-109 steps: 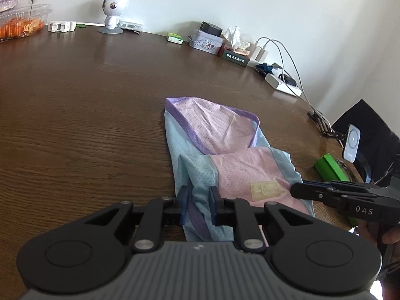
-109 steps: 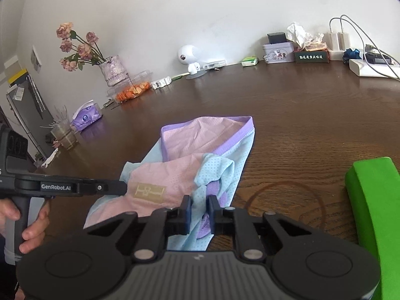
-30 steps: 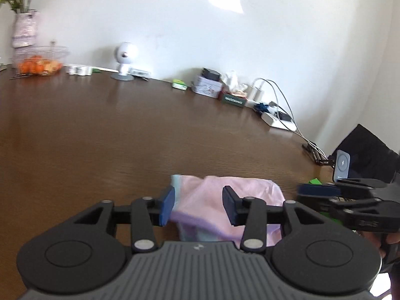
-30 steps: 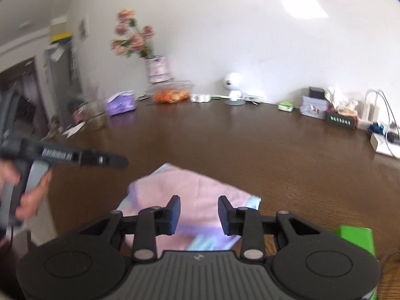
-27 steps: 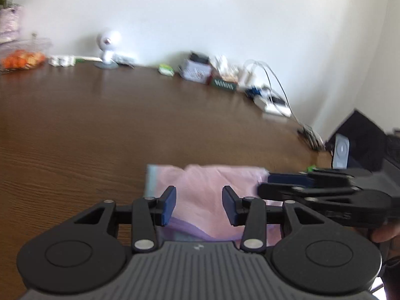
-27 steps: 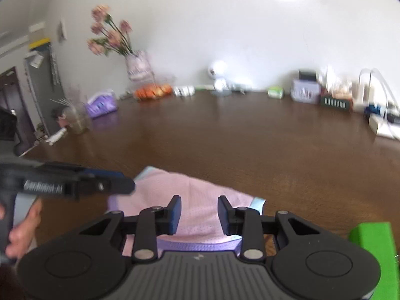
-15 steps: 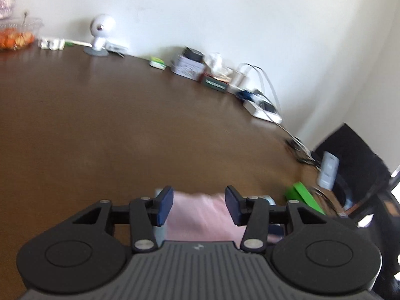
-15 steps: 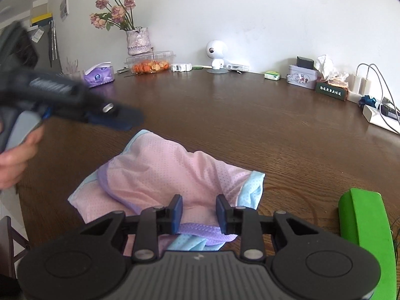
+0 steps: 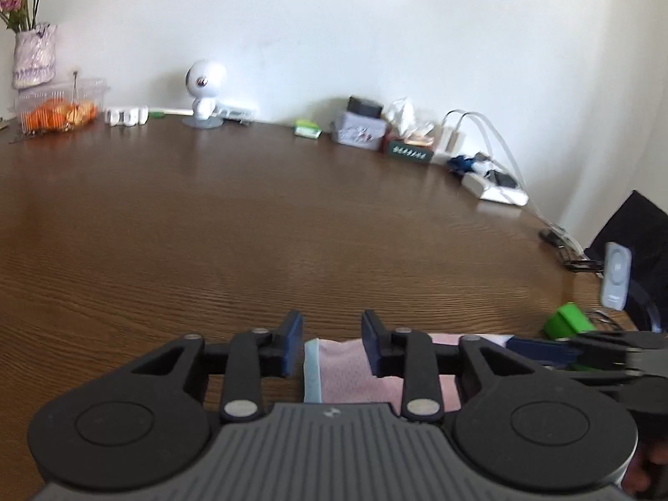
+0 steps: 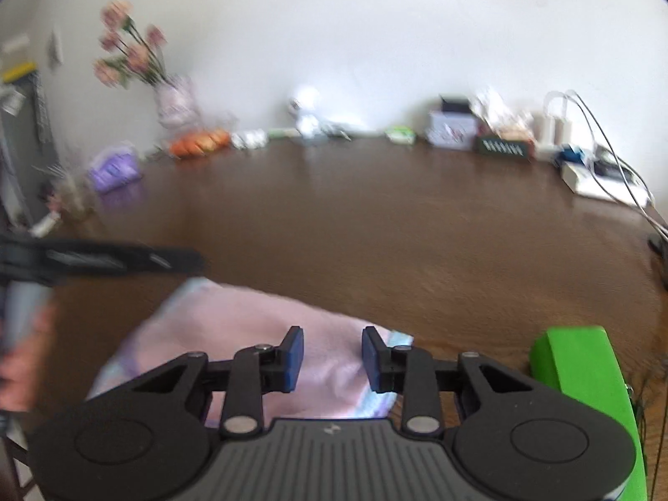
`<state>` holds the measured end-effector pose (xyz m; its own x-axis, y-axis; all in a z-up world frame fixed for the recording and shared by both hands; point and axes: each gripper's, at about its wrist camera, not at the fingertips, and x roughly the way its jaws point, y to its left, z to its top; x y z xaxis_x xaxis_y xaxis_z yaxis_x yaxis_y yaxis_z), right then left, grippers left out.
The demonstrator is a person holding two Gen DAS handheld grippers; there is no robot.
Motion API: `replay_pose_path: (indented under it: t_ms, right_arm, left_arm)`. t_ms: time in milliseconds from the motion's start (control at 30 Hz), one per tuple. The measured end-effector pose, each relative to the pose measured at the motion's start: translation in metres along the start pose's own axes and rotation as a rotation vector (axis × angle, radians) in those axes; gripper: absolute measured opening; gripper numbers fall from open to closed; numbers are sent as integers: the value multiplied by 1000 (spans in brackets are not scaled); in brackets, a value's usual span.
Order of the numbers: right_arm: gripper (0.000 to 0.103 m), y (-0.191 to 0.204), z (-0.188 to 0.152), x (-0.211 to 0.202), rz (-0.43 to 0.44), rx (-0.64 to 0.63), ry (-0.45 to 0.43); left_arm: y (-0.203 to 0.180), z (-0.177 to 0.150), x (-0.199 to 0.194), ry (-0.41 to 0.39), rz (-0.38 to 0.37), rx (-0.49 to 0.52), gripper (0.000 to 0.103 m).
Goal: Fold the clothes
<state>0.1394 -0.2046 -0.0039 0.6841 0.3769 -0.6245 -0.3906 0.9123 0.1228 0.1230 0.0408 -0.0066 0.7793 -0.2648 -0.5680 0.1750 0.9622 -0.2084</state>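
Garment (image 10: 234, 325): pink mesh with pale blue and purple trim, folded, lying flat on the tabletop (image 9: 292, 225) at its near edge, below both grippers. In the left wrist view only its far strip shows (image 9: 338, 363), with a blue edge at the left.

Left gripper (image 9: 332, 344): held above the garment's left end. Its blue-padded fingers (image 9: 292, 336) stand partly apart and are closing; nothing is between them, the cloth lying lower on the tabletop. In the right wrist view it reaches in from the left as a blurred dark bar (image 10: 125, 261), with a hand (image 10: 21, 359) on its grip.

Right gripper (image 10: 332, 352): held above the garment's right end, fingers (image 10: 292, 355) partly apart, holding nothing. In the left wrist view its fingers reach in from the right edge (image 9: 542, 350).

Green block (image 10: 584, 375): on the tabletop just right of the garment, apart from it.

Far edge of the tabletop, along the wall: flower vase (image 9: 35, 56), clear box of oranges (image 9: 58, 108), white round camera (image 9: 204, 92), small boxes (image 9: 359, 129), power strip with cables (image 9: 492, 183). Purple tissue pack (image 10: 115, 171) at the far left, blurred.
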Motion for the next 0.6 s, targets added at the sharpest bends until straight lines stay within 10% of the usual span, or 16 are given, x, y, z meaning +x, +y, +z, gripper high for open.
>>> replay_pose_path:
  t_ms: [233,600]
  right_arm:
    - [39,2,-16,-32,73,-37,-51]
    - [41,14,-45,-77,89,-97,-79]
  left_arm:
    - [-20,-42,-19,80,9,141,35]
    - [6,-60,-70,82,-63,90,42]
